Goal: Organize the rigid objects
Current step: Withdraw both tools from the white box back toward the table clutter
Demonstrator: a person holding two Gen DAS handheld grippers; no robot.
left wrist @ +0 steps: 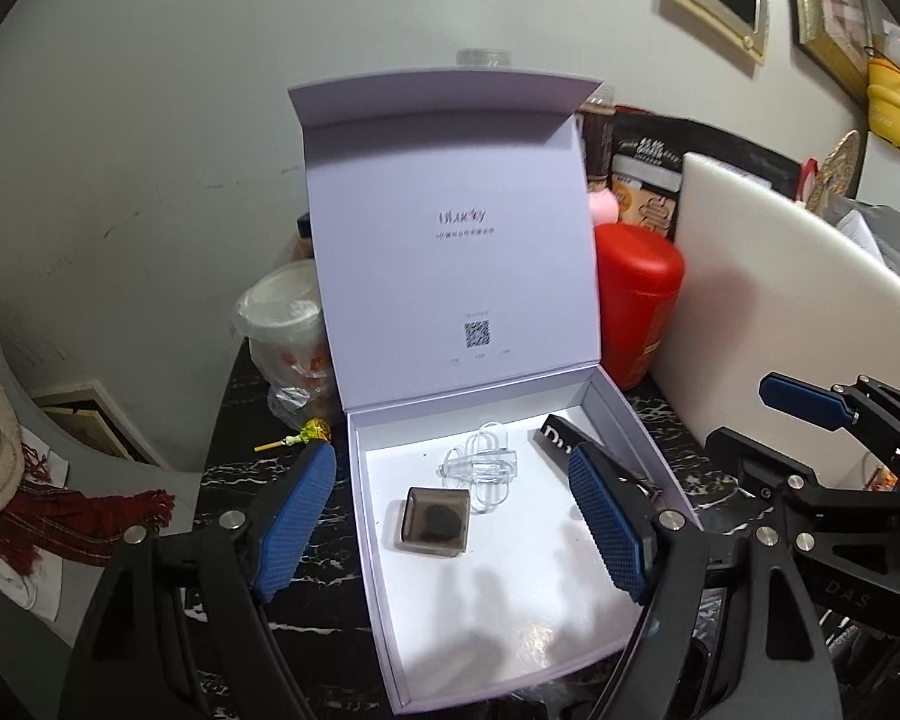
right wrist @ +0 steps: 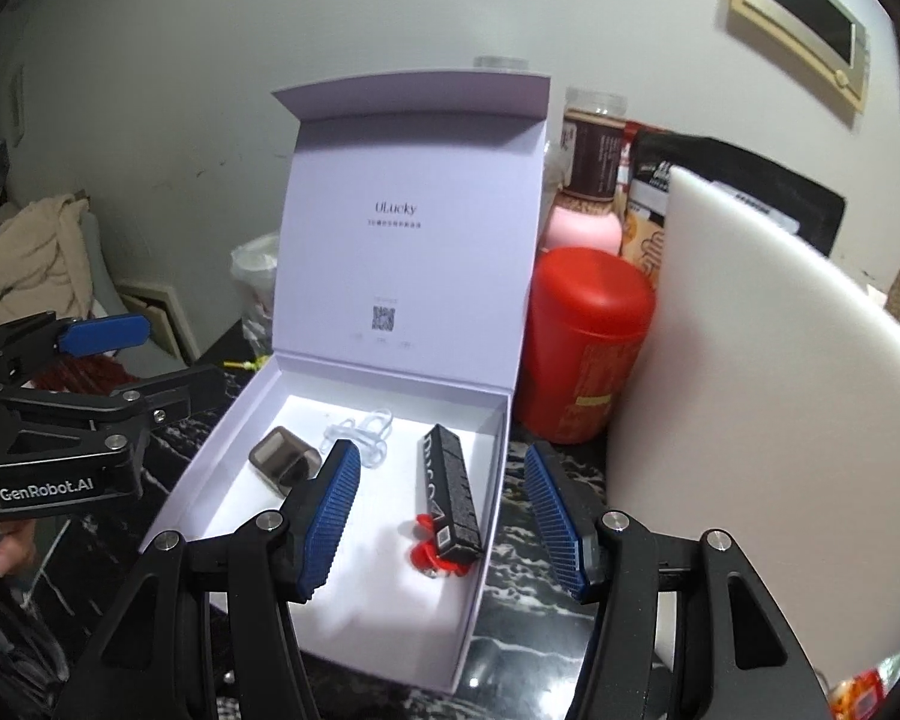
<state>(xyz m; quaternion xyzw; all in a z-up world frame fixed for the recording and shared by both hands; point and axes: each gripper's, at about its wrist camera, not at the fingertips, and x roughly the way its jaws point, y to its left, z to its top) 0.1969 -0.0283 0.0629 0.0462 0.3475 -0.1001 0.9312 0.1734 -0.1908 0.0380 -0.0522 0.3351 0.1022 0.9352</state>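
Note:
A white gift box point(left wrist: 384, 618) point(right wrist: 198, 480) lies open on the dark marble table, its lid point(left wrist: 456, 252) point(right wrist: 408, 240) standing upright at the back. Inside lie a smoky square case point(left wrist: 433, 521) point(right wrist: 282, 450), a clear plastic piece point(left wrist: 486, 462) point(right wrist: 369, 429), a long black bar point(right wrist: 450, 492) point(left wrist: 561, 432) and a small red part point(right wrist: 432, 555) under the bar's near end. My left gripper point(left wrist: 450, 525) hangs open above the box with nothing between its fingers. My right gripper point(right wrist: 441, 516) also stands open and empty above the box's right side.
A red canister point(left wrist: 636, 300) point(right wrist: 582, 342) and a white board point(left wrist: 780, 324) point(right wrist: 768, 396) stand right of the box. Jars and packets crowd behind them. A bagged cup point(left wrist: 288, 330) and a yellow lollipop point(left wrist: 306, 435) lie left of the box. A hand point(right wrist: 0, 552) grips the left tool.

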